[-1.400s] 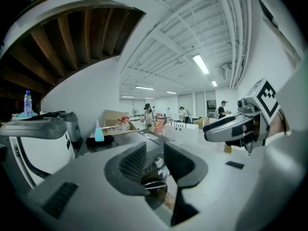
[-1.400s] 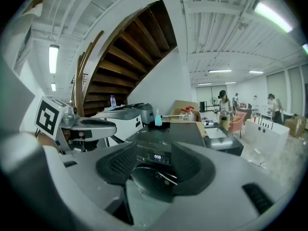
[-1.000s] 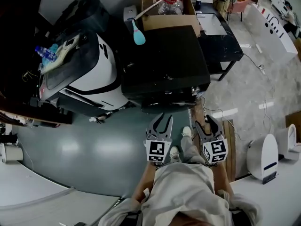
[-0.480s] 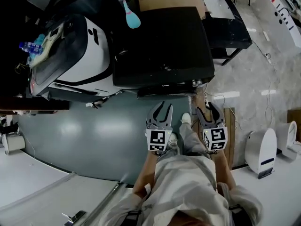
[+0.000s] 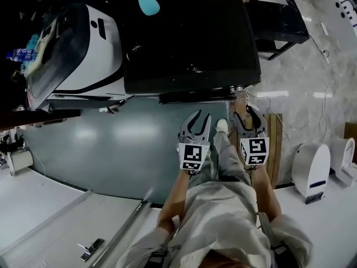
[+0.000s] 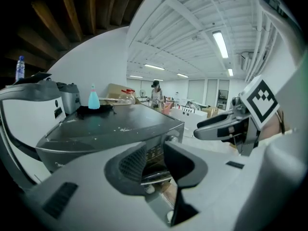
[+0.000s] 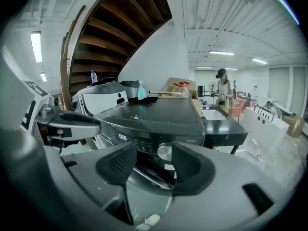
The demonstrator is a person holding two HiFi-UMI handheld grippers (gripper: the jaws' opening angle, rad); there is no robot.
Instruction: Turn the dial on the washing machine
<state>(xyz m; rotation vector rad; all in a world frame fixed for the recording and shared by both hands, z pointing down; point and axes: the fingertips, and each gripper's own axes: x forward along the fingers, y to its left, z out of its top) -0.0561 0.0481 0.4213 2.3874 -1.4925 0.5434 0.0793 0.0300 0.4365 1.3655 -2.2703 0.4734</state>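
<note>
Below, glossy grey-green floor [image 5: 111,144], reflecting soft light patches; to the right, pale marbled stone floor [image 5: 301,77]. Overhead, dark brown wooden staircase underside [image 7: 120,37] against plain white wall [image 7: 159,57]. Further back, white beamed ceiling [image 6: 183,28] with long lit tube lamps [image 6: 220,43].

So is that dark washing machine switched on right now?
On, it seems: in the right gripper view the washing machine shows lit white digits on its front display. What the digits read is too small to tell.

Head cam overhead, steep down; L/R cams low, share washer [image 7: 159,117] front.
</note>
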